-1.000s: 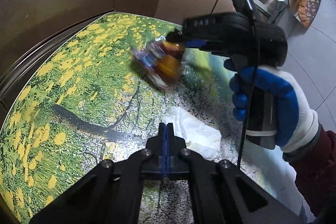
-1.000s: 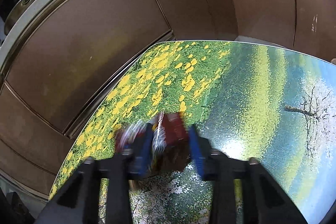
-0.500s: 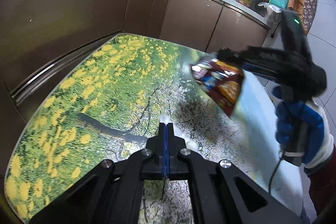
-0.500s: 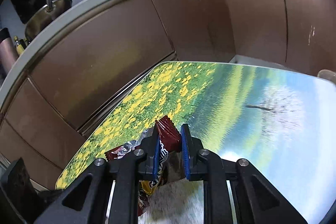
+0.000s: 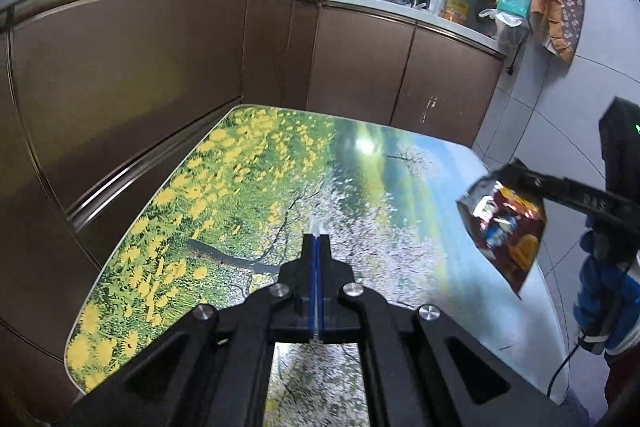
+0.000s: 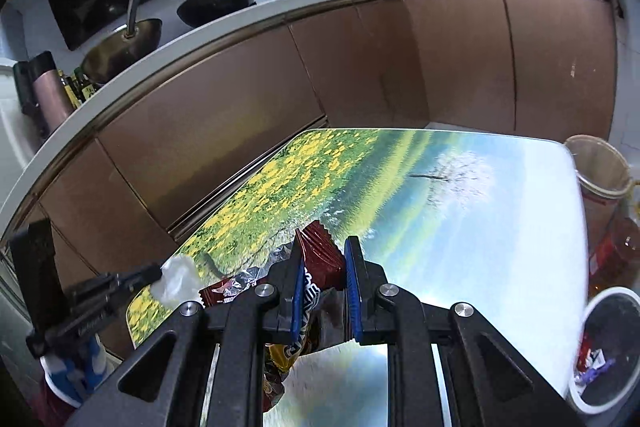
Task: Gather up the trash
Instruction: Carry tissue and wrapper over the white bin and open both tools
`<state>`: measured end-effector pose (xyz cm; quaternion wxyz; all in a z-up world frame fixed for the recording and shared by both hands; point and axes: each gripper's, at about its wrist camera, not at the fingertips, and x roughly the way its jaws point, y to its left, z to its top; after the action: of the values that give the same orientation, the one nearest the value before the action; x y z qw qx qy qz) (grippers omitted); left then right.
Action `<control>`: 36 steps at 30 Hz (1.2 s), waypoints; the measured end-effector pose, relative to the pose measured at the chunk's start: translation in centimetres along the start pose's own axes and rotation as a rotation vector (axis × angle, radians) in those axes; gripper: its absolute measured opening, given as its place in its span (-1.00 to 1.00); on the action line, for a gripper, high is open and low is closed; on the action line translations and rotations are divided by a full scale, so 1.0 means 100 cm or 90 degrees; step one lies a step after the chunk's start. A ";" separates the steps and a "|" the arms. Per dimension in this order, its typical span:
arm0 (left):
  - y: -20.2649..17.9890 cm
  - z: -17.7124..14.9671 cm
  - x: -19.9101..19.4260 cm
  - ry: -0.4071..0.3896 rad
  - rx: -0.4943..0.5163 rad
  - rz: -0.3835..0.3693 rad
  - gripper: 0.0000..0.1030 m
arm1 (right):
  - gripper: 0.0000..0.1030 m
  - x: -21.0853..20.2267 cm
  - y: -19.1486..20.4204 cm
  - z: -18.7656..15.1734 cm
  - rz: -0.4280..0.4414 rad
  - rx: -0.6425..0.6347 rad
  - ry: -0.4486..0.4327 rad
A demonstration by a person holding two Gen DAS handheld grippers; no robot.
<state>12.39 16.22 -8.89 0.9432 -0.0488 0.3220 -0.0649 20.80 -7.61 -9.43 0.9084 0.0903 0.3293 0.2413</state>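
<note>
A dark red snack wrapper (image 6: pixel 320 253) hangs between the blue pads of my right gripper (image 6: pixel 325 267), which is shut on it above the table. The left wrist view shows the same wrapper (image 5: pixel 504 231) dangling from the right gripper (image 5: pixel 520 173) over the table's right edge. My left gripper (image 5: pixel 317 239) is shut, with only a sliver of white tissue (image 5: pixel 319 225) showing at its tips. In the right wrist view the crumpled tissue (image 6: pixel 176 281) hangs from the left gripper (image 6: pixel 158 273) above the table's near corner.
The table (image 5: pixel 248 187) has a printed landscape top and stands against brown kitchen cabinets (image 5: pixel 160 67). A white bin with a black liner (image 6: pixel 588 311) holding several wrappers stands beyond the table's right edge. A second bin with a beige bag (image 6: pixel 596 167) stands behind it.
Both grippers have risen off the table. The right one carried the wrapper toward the table's right edge. The left one lifted the tissue from the tabletop.
</note>
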 end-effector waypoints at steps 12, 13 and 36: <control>-0.077 0.020 -0.021 -0.017 0.076 -0.034 -1.00 | -0.65 -0.112 -0.053 -0.030 -0.070 0.042 -0.083; -0.091 0.023 -0.019 -0.017 0.087 -0.045 -1.00 | -0.65 -0.119 -0.060 -0.032 -0.082 0.049 -0.089; -0.450 0.034 0.143 0.116 0.258 -0.328 -1.00 | -0.65 -0.193 -0.276 -0.078 -0.472 0.189 -0.131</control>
<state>21.60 -30.18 -8.79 0.8535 0.0658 0.3629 -0.3681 13.33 -41.12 -13.64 0.9391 0.1191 0.2785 -0.1623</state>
